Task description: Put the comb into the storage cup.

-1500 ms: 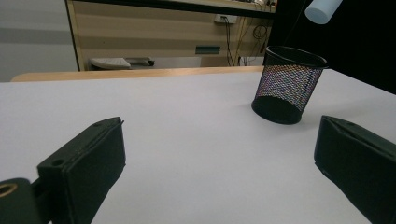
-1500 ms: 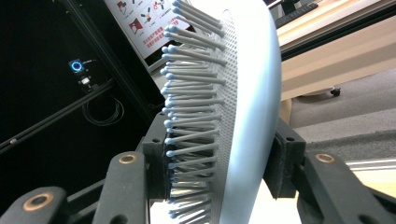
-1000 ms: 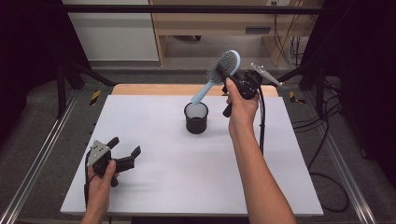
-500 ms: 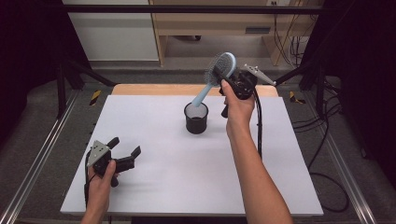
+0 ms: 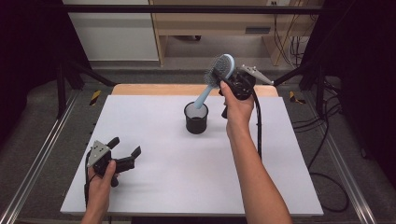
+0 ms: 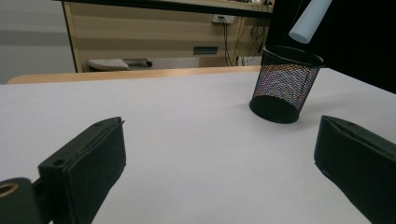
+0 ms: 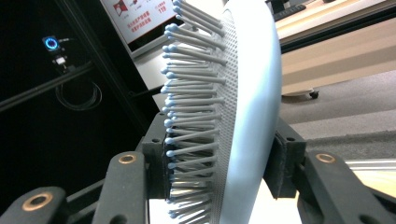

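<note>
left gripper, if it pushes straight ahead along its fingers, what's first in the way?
Likely nothing: the left gripper aims at bare white table; the black mesh pen cup stands right of that line, though depth is unclear.

Black mesh cup on white table

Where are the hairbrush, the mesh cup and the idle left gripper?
hairbrush (image 5: 223, 66), high view, bristled head.
mesh cup (image 6: 285, 84), left gripper view, side wall.
left gripper (image 5: 125, 150), high view, between its open fingers.

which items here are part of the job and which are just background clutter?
In the job:
- hairbrush, clamped in the right gripper
- black mesh cup, below the handle tip

Lying about:
- left gripper, open, idle near the white table edge
- wooden shelf unit behind
</note>
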`<state>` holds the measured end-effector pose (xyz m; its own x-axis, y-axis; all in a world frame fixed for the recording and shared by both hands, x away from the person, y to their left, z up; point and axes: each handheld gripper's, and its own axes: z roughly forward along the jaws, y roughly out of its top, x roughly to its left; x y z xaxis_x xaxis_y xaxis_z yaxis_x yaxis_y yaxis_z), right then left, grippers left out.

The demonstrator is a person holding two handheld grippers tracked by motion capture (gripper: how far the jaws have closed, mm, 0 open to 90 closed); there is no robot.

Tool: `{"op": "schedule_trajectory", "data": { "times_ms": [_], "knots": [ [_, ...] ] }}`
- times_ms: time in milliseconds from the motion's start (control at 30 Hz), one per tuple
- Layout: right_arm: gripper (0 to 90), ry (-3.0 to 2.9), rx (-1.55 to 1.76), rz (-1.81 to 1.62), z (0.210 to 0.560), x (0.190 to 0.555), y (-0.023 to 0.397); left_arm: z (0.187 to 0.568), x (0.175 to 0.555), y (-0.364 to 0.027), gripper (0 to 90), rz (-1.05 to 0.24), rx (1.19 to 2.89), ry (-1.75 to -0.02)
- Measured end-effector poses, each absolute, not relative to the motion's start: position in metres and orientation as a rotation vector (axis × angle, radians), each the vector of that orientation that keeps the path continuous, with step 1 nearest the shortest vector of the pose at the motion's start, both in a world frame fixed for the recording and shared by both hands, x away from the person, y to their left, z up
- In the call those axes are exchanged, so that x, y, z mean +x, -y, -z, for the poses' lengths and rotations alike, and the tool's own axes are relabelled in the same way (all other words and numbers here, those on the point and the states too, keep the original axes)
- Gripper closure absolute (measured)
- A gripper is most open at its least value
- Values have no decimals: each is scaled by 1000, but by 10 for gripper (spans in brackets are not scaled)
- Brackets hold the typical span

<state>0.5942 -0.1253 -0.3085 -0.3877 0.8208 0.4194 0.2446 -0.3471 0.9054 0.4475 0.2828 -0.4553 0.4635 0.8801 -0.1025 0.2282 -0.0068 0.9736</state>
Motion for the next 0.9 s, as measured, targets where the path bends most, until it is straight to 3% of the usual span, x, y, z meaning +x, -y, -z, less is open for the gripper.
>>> {"op": "schedule_trajectory", "data": {
  "times_ms": [900],
  "knots": [
    [517,-1548,1385,-1703,330,602,109,453,446,-281,23,-713,1530,-978]
  ]
}}
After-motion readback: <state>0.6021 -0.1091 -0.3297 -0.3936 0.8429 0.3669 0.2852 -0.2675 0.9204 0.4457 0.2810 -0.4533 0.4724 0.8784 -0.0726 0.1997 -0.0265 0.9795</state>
